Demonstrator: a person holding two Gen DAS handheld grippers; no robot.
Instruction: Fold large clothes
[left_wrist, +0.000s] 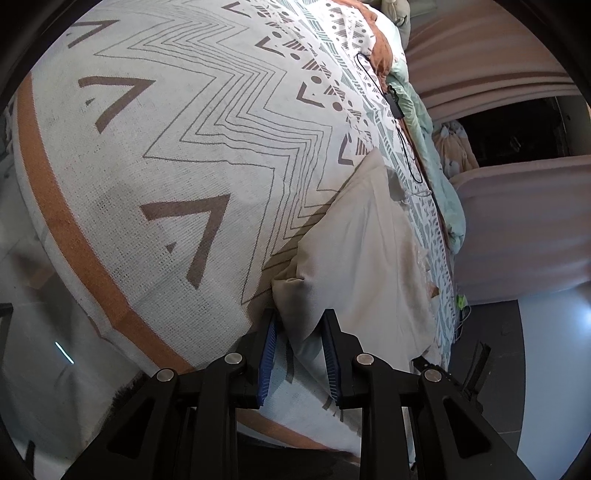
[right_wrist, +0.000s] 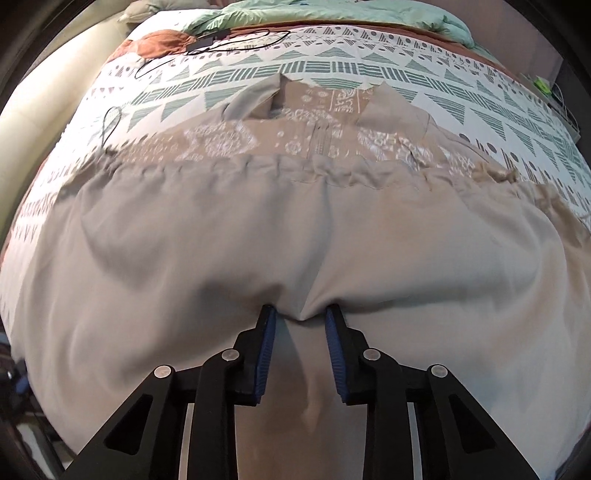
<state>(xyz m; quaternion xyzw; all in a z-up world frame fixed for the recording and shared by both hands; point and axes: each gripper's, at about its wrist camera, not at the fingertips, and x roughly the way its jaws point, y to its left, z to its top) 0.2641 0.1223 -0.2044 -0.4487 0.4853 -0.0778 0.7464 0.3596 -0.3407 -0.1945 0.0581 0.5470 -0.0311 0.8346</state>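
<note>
Beige garment (right_wrist: 295, 236) bunched between right tongs (right_wrist: 300, 314), corner pinched in left tongs (left_wrist: 299, 317)

Left wrist view: close, angled down across the bed (left_wrist: 155, 155). Right wrist view: steeper, right over the beige garment (right_wrist: 295, 240). Both show it.

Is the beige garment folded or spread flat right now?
Partly folded: the beige garment has its plain lower half doubled up, leaving only the embroidered top band visible on the bed.

A bed (right_wrist: 480, 110) with patterned cover carries a beige garment (right_wrist: 184, 258) and black cable (right_wrist: 236, 40).
</note>
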